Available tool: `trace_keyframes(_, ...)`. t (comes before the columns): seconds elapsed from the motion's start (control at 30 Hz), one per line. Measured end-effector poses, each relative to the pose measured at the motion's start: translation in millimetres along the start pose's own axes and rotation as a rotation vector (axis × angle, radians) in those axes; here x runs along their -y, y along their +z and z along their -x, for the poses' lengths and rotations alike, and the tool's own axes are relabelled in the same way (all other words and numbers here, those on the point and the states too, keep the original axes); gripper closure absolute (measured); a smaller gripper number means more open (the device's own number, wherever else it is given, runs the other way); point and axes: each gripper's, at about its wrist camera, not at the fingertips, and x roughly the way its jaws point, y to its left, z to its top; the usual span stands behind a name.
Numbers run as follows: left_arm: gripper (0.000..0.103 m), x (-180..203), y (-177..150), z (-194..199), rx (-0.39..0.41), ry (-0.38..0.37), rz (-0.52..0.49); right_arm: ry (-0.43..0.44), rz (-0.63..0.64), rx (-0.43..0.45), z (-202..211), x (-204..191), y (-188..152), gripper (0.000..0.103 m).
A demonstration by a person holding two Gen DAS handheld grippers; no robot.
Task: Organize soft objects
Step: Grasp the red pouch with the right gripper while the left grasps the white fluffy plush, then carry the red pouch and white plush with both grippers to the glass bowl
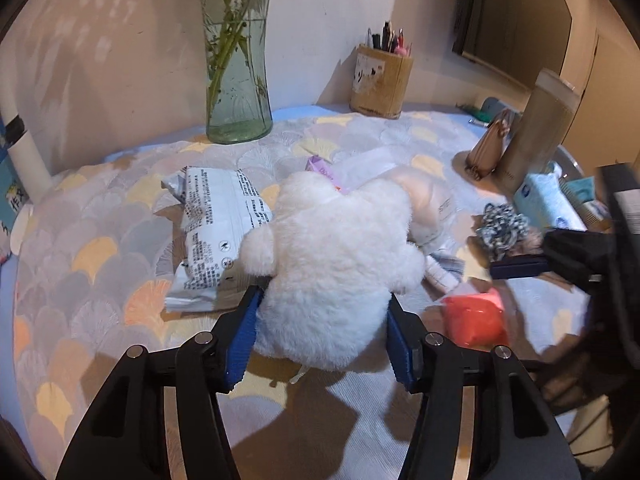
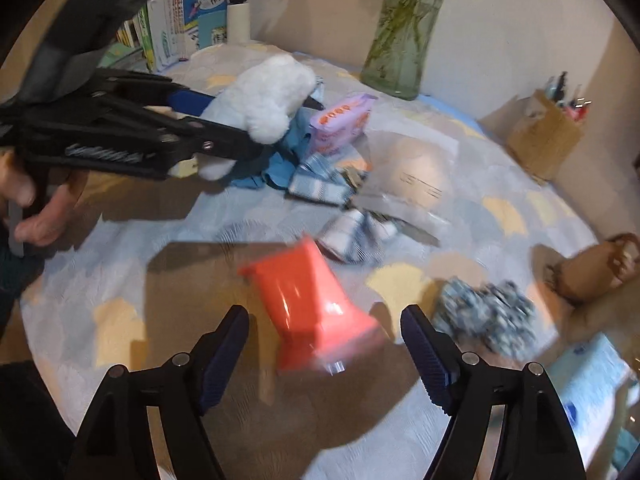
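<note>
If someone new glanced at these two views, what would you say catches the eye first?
Probably the fluffy white plush toy, clamped between the left gripper and its blue pads above the patterned tablecloth. Next, the bright orange packet, blurred, between the right gripper and its open jaws. Behind stands a tall glass vase of green stems.

1. The left gripper (image 1: 322,320) has its blue pads (image 1: 243,340) pressed against both flanks of a white plush toy (image 1: 332,264).
2. Beyond its left finger lies a white printed packet (image 1: 212,232).
3. Just outside its right finger sits an orange packet (image 1: 474,318), blurred.
4. Farther right, the right gripper (image 1: 520,268) reaches in near a speckled knitted bundle (image 1: 502,228).
5. Far ahead stands a glass vase (image 1: 238,80).
</note>
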Motion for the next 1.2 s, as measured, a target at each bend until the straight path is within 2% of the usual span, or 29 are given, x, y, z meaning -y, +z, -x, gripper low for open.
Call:
trace_keyframes(0.07, 0.048, -1, -2, 7, 0.006, -0.005, 0.009, 0.031, -0.007, -0.005, -10, 1, 4, 0.026)
trace_keyframes(0.1, 0.048, 0, -3, 9, 0.008, -0.002, 0.01, 0.045, -0.015, -0.002, -13, 0, 5, 0.033)
trace_keyframes(0.13, 0.048, 0, -3, 11, 0.009, -0.002, 0.012, 0.075, -0.031, 0.018, -13, 1, 5, 0.048)
trace_keyframes(0.2, 0.048, 1, -5, 14, 0.011, -0.017, 0.019, 0.111, -0.061, 0.043, -9, 0, 4, 0.064)
trace_keyframes(0.37, 0.05, 21, 0, 22, 0.03, -0.067, 0.008, 0.083, -0.119, 0.106, 10, -14, -8, 0.065)
trace_keyframes(0.57, 0.05, 67, 19, 34, 0.068, -0.125, -0.041, 0.04, -0.298, 0.204, 66, -3, -22, 0.065)
trace_keyframes(0.73, 0.05, 120, 43, 34, 0.078, -0.206, -0.086, -0.033, -0.491, 0.245, 115, 40, -40, 0.065)
trace_keyframes(0.87, 0.05, 176, 60, 24, 0.035, -0.268, -0.17, -0.09, -0.628, 0.302, 155, 86, -66, 0.065)
trace_keyframes(1.03, 0.05, 250, 83, 15, 0.018, -0.357, -0.26, -0.165, -0.762, 0.326, 187, 144, -102, 0.065)
trace_keyframes(1.2, 0.05, 309, 106, -5, 0.027, -0.373, -0.307, -0.18, -0.919, 0.371, 213, 208, -139, 0.065)
